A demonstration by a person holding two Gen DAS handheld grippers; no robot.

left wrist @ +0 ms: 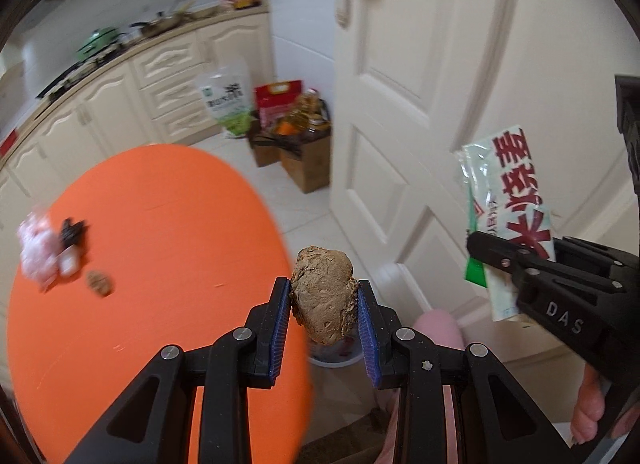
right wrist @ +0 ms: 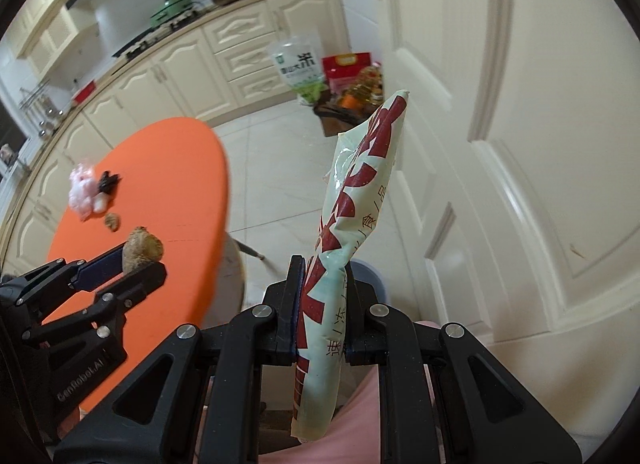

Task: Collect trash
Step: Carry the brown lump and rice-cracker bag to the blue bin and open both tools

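My left gripper [left wrist: 323, 304] is shut on a brown crumpled lump [left wrist: 323, 300], held past the right edge of the orange round table [left wrist: 160, 264]. In the right wrist view the same left gripper [right wrist: 132, 260] and lump [right wrist: 142, 250] show at the left, over the table [right wrist: 168, 184]. My right gripper [right wrist: 322, 288] is shut on a pale green food wrapper with red print [right wrist: 352, 192], which stands up between the jaws. That wrapper [left wrist: 508, 216] also shows at the right of the left wrist view. More trash lies on the table: a pink crumpled bag [left wrist: 34, 248], a black scrap [left wrist: 72, 230], a small brown lump [left wrist: 100, 283].
A round bin [left wrist: 334, 352] sits on the tiled floor just under the held lump; its rim [right wrist: 368, 270] shows behind the wrapper. A white door [left wrist: 400, 104] stands at the right. Cardboard boxes and bags [left wrist: 292, 132] sit by the cream kitchen cabinets [left wrist: 120, 96]. A pink sleeve [left wrist: 440, 328] is below.
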